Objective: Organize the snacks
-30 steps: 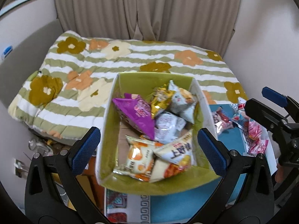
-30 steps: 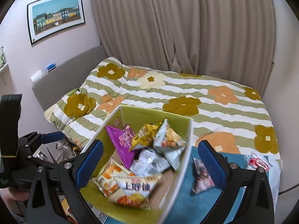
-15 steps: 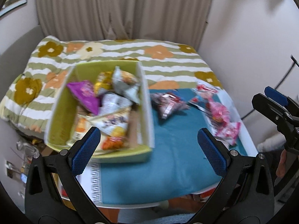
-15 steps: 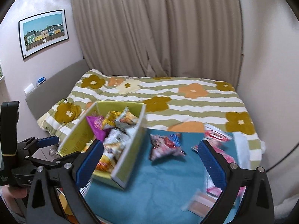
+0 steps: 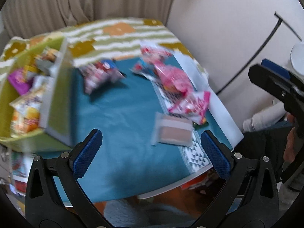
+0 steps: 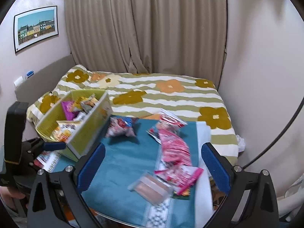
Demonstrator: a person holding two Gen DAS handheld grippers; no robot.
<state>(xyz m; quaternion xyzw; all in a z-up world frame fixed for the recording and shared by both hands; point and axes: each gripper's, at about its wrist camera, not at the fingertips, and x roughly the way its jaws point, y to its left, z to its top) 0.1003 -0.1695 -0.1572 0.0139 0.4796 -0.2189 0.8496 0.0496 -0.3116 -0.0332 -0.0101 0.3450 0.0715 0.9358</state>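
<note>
Brimming green box (image 6: pixel 89 133) of snack packets (image 6: pixel 66 127)

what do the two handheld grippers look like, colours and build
Both match. The left gripper and right gripper each have two black plastic arms with triangular cut-outs and silver bolt heads, ending in blue textured pads. Seen from the side in the other's camera, each shows a black body with a blue tip; the left one's block handle carries a thin yellow band. No cables show on them.

Both grippers (image 5: pixel 151 148) (image 6: pixel 152 163) wide apart, empty
</note>
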